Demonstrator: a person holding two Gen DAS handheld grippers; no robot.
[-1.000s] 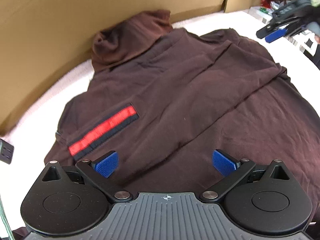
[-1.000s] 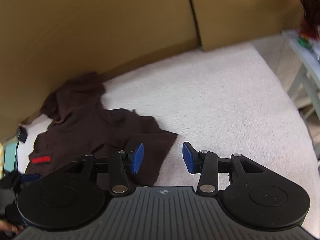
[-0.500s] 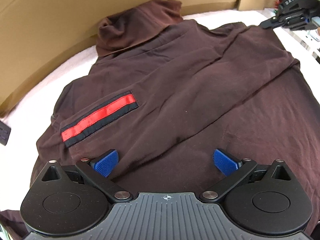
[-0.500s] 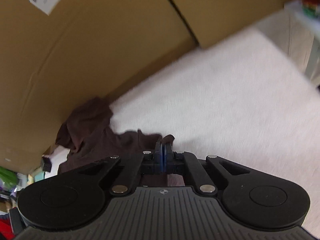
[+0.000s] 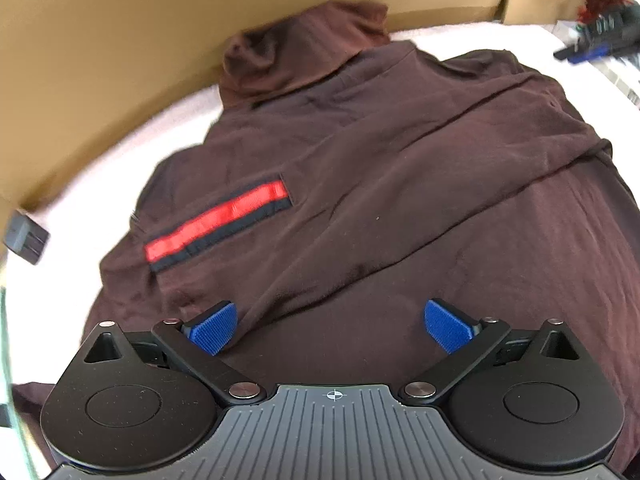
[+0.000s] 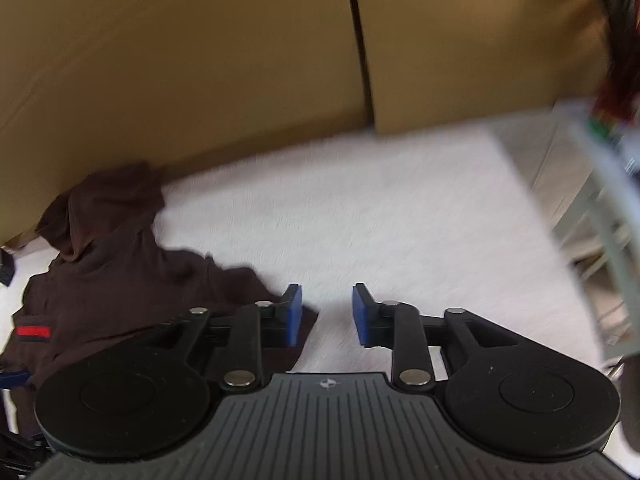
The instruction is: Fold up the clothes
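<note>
While one brown garment (image 5: 400,184) fills the frame's middle, left tongs (image 5: 330,326) gape apart; right tongs (image 6: 326,314), just opening, hold nothing, white table (image 6: 400,232) free at right.

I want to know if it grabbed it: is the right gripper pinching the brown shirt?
Apart. The right wrist view shows the right gripper with white blanket between its pads; brown shirt lies beside it.

Both wrist views look steeply down, sharing the brown garment (image 5: 400,200).
</note>
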